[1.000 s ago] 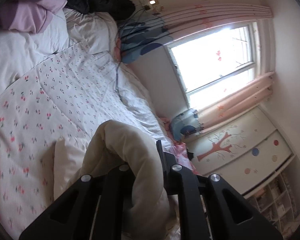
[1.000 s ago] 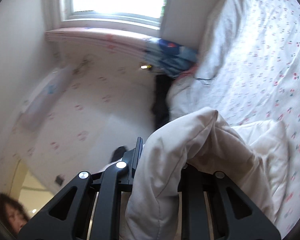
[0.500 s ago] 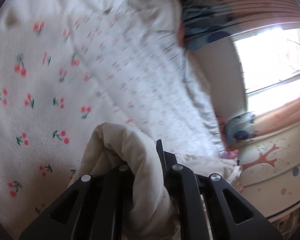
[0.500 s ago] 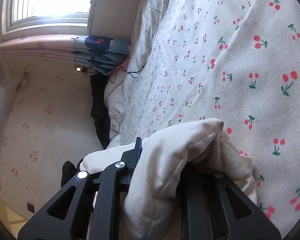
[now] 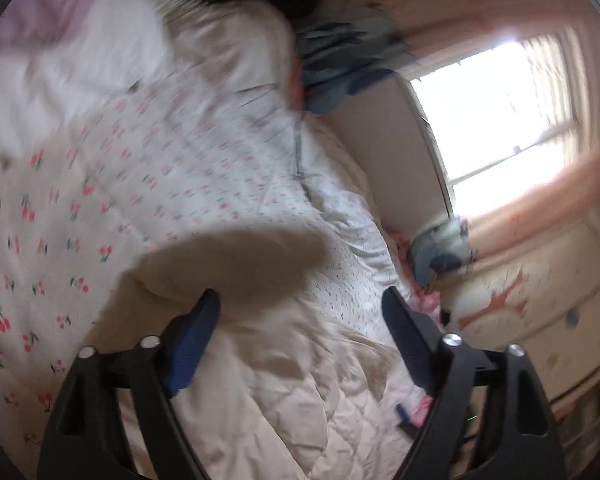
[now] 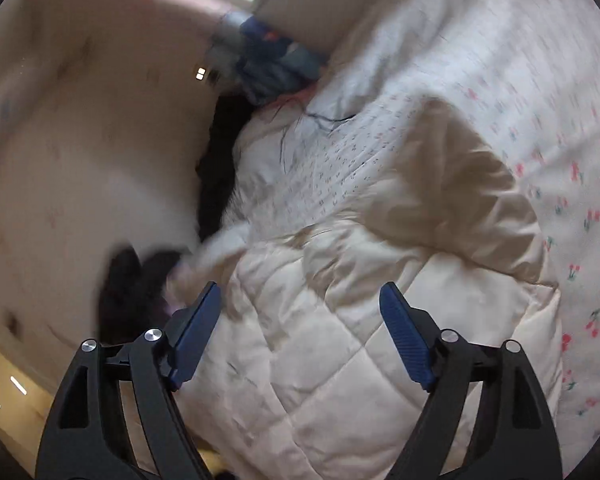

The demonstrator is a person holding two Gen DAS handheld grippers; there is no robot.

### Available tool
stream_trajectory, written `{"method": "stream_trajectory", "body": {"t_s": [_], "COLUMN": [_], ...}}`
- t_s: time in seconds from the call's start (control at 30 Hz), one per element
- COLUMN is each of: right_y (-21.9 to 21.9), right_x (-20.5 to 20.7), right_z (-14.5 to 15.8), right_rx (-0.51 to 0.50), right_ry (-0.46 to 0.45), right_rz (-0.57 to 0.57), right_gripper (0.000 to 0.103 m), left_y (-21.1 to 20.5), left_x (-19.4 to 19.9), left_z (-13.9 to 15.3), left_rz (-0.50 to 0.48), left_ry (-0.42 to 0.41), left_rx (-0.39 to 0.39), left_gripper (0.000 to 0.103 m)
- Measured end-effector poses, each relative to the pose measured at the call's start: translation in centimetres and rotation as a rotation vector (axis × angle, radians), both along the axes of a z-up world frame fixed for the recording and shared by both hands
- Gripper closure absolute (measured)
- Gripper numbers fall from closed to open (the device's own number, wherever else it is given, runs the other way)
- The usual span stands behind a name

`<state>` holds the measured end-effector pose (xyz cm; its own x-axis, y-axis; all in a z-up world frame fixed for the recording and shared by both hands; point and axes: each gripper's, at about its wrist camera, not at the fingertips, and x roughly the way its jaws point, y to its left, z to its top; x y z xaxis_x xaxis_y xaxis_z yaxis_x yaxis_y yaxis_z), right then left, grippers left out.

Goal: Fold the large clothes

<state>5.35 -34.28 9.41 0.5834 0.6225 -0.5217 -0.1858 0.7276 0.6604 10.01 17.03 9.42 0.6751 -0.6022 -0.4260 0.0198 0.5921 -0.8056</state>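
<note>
Currently the left gripper [image 5: 300,308] and right gripper [image 6: 300,304] are both opening, jaws spread wide with nothing pinched. Below them, the cream quilted padded garment [image 6: 340,320] lies on the white cherry-print bedspread [image 5: 80,200].

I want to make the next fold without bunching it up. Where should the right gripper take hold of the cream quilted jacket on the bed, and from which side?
Probably the near edge of the cream quilted jacket, come at from above. It lies flat on the cherry-print bedspread, so only an edge gives something to pinch. The right gripper is opening over it, gripping nothing.
</note>
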Motion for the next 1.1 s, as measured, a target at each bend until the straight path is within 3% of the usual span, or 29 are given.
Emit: {"method": "stream_trajectory", "body": {"t_s": [0.13,0.2,0.23,0.33,0.43,0.5,0.6,0.7,0.77,0.83,0.9,0.97,1.1], "right_y": [8.4,11.2,11.6,11.4,10.2,10.4,10.3,9.4,9.6,10.3,10.4,9.4,8.2], "right_x": [0.5,2.1,2.4,5.8,7.6,9.1,11.3,13.0,12.9,13.1,14.5,16.2,18.6], "right_z": [-2.0,-5.0,-6.2,-8.8,-9.1,-9.3,-9.7,-9.6,-8.3,-7.8,-9.2,-11.2,-12.8], "right_rx": [-0.386,-0.562,-0.591,-0.580,-0.546,-0.597,-0.670,-0.659,-0.639,-0.690,-0.729,-0.703,-0.669], "right_ry": [0.043,0.075,0.081,0.125,0.161,0.182,0.215,0.244,0.186,0.154,0.199,0.251,0.278], "right_rz": [0.182,0.192,0.190,0.106,0.025,0.022,0.019,-0.034,-0.056,-0.041,-0.026,-0.036,-0.092], "right_gripper": [0.020,0.020,0.020,0.020,0.020,0.020,0.020,0.019,0.019,0.019,0.018,0.013,0.006], "left_y": [-4.3,-9.5,-11.8,-16.2,-17.5,-17.3,-17.7,-18.0,-17.4,-16.8,-16.5,-16.7,-18.5], "left_x": [-1.6,-2.1,-1.9,0.0,3.8,5.4,6.6,7.3,7.7,8.4,9.3,10.3,12.2], "left_z": [1.5,0.3,-0.7,-4.0,-7.9,-9.5,-10.0,-9.8,-8.5,-7.9,-8.8,-10.1,-11.8], "left_rz": [-0.150,-0.323,-0.383,-0.446,-0.381,-0.354,-0.343,-0.344,-0.315,-0.296,-0.290,-0.289,-0.294], "left_ry": [-0.064,-0.056,-0.044,0.016,0.104,0.137,0.160,0.196,0.198,0.176,0.200,0.213,0.217], "left_rx": [0.069,0.180,0.233,0.325,0.404,0.394,0.440,0.450,0.422,0.429,0.430,0.432,0.511], "left_gripper": [0.018,0.018,0.018,0.018,0.018,0.018,0.018,0.018,0.018,0.018,0.018,0.018,0.018]}}
